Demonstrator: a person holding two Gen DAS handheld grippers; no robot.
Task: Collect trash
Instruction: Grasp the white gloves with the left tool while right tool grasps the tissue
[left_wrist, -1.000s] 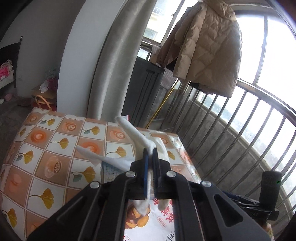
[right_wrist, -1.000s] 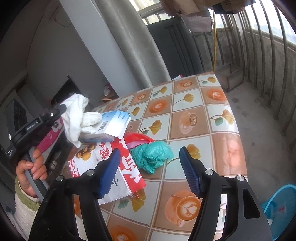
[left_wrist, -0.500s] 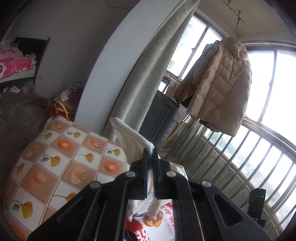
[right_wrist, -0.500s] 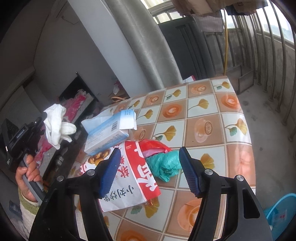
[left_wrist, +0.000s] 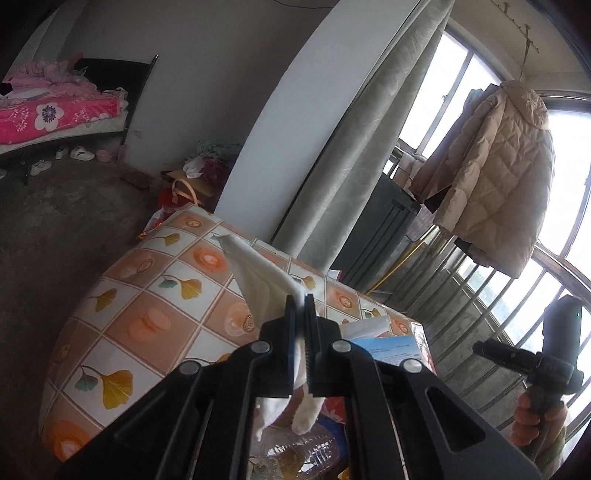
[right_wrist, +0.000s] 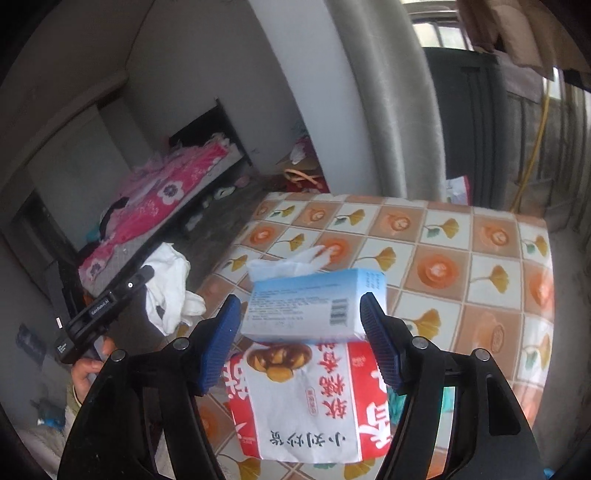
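Red-white bag "小刘炒货" | left tongs pinching tissue | right tongs spread, opening

A lived-in home, bedroom opening onto an enclosed balcony: bed with a bright pink flowered cover against the wall, shoes on the bare concrete floor beside it, bags and clutter heaped by the white pillar. A long grey curtain hangs at the opening, a beige padded coat hangs by the big window with metal railing bars, and a low table wears a leaf-and-coffee-cup patterned cover
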